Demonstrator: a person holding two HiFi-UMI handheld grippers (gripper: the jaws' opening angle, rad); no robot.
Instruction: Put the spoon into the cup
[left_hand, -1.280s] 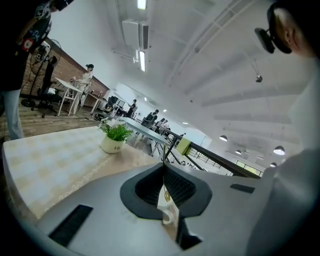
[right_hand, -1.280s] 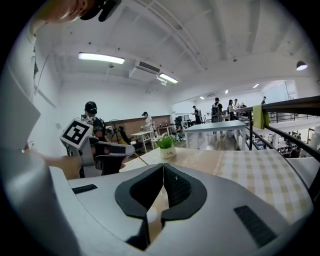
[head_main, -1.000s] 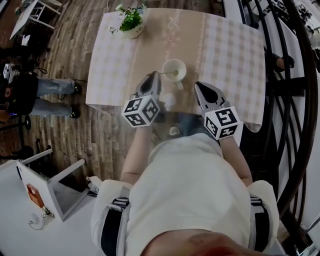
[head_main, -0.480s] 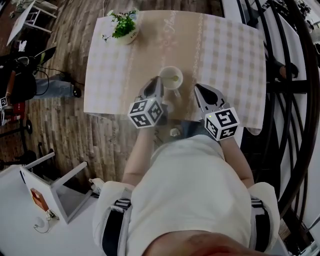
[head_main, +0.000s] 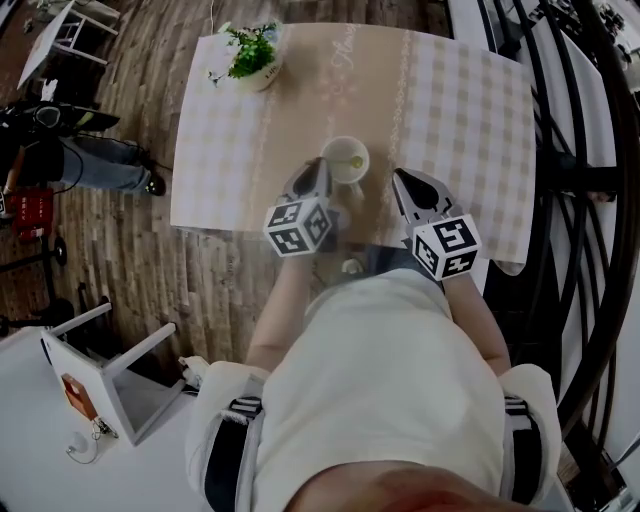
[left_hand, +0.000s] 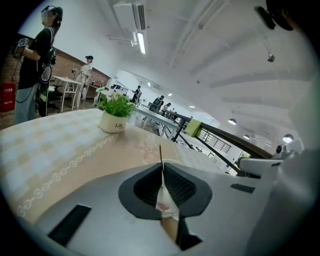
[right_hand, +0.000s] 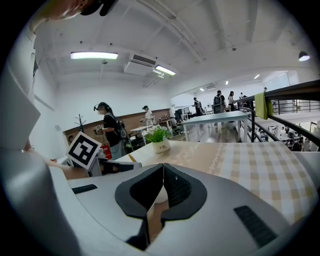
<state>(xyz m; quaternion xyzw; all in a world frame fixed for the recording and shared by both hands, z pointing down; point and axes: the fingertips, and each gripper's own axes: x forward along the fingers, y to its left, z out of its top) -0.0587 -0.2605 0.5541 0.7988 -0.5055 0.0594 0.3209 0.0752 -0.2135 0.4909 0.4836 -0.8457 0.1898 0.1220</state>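
On the worktop under a checked cloth (head_main: 450, 100), the small white pot with a green plant (head_main: 247, 50) stands far off at 10 o'clock and is not at risk. The left gripper (head_main: 320, 170) is closed tight on what is judged to be the handle of a thin yellowish spoon (head_main: 354, 160). The spoon's far end lies inside the round white cup (head_main: 338, 150), just at the gripper's 2 o'clock. If the handle is let go while it leans low over the rim, the spoon may be levered out or the light cup tipped. If the gripper is drawn back unopened, the spoon is dragged out with it. The right gripper (head_main: 400, 176), at the cup's 4 o'clock, is closed on nothing, and the cup could be knocked by a careless sweep.
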